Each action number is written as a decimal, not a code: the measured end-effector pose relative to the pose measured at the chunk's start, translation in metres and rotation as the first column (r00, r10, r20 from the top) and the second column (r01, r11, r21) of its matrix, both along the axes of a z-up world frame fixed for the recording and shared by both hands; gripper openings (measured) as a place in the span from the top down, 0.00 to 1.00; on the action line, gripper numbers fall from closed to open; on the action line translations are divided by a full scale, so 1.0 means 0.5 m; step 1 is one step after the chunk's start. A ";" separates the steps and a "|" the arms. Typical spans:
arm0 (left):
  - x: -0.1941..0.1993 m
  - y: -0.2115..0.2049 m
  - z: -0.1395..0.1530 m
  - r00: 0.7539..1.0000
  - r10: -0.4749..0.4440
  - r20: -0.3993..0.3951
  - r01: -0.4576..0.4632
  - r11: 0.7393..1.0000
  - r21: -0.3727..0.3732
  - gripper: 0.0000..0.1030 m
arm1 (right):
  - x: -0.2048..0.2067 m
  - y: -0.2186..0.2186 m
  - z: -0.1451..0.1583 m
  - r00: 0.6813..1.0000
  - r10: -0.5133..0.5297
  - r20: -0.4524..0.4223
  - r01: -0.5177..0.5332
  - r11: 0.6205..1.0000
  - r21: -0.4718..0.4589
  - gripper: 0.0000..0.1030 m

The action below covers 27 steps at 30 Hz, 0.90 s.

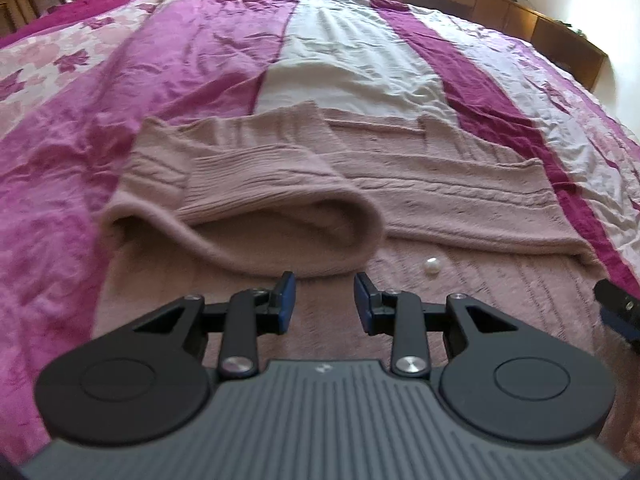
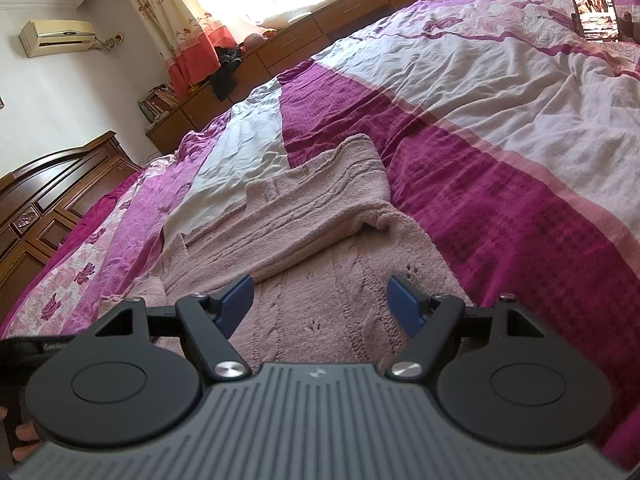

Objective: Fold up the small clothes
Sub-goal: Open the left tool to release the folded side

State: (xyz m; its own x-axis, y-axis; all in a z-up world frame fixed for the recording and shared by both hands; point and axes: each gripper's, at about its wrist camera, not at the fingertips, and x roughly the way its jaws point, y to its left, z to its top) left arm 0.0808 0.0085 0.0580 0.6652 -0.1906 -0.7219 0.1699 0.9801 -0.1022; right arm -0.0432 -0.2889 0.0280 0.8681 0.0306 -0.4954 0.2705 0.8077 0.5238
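A dusty-pink knitted sweater [image 1: 440, 184] lies spread on the bed, over a bedspread [image 1: 120, 100] striped in magenta, pink florals and white. One ribbed sleeve [image 1: 256, 184] is folded across the body, its open cuff facing the left tool [image 1: 325, 292], which hovers low just short of it with its blue-padded fingers parted and nothing between them. A small pearl-like button [image 1: 432, 267] sits on the knit just right of that cuff. The right tool [image 2: 320, 300] hangs over the sweater's lower part near its edge, spread wider and also empty. Wooden cabinets [image 2: 304, 40] run along the wall beyond the bed.
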 end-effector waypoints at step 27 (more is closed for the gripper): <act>-0.032 0.192 -0.007 0.976 0.218 0.025 -0.220 0.973 0.067 0.67 | 0.230 0.337 0.151 0.866 0.500 -0.029 -0.497 0.852 -0.166 0.23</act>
